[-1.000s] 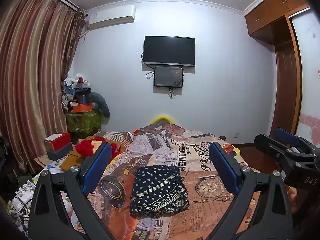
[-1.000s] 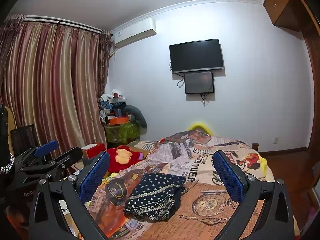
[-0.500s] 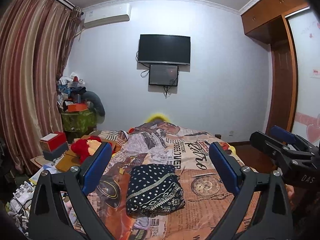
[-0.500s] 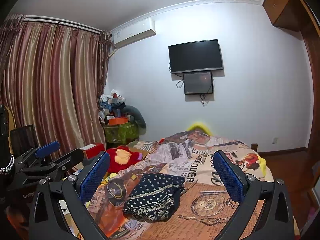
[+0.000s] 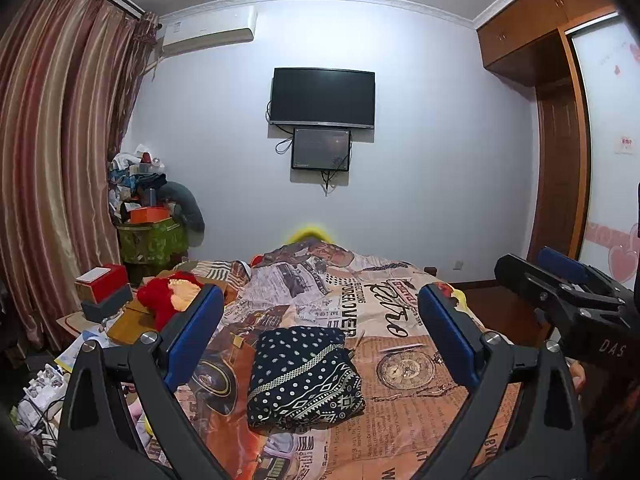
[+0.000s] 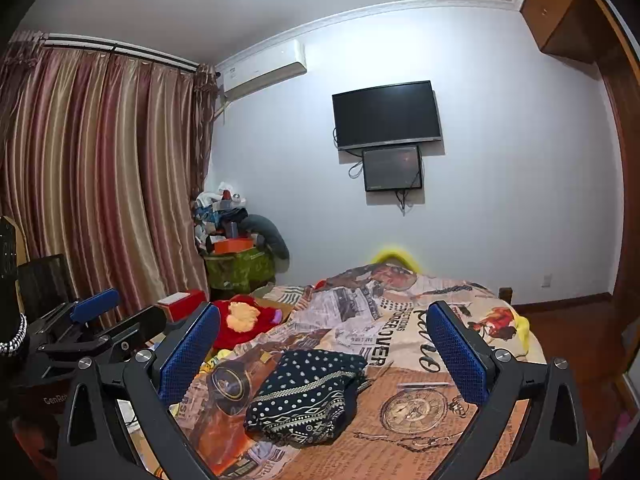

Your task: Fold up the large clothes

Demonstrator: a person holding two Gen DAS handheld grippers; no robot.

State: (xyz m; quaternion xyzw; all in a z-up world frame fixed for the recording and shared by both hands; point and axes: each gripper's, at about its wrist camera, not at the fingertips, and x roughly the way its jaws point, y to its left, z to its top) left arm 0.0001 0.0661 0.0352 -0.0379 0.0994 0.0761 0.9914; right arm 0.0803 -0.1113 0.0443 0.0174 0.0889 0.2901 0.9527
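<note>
A dark navy garment with white dots and a patterned band [image 5: 304,376] lies folded in a compact bundle on the bed's printed cover [image 5: 400,412]. It also shows in the right wrist view [image 6: 304,396]. My left gripper [image 5: 320,336] is open and empty, held back from and above the bundle. My right gripper [image 6: 322,350] is open and empty, also held back above the bed. The right gripper's body shows at the right edge of the left wrist view [image 5: 568,304]; the left gripper's body shows at the left of the right wrist view [image 6: 96,328].
A red plush toy [image 5: 168,300] and red box [image 5: 106,284] lie left of the bed among clutter. A green bin piled with items [image 5: 154,236] stands by the curtains [image 5: 52,184]. A TV [image 5: 322,98] hangs on the far wall. A wooden wardrobe [image 5: 560,152] stands right.
Both grippers have drawn slightly back and up, so the bundle sits a little lower and nearer centre in the left view. The garment itself has not moved. Both stay open.
</note>
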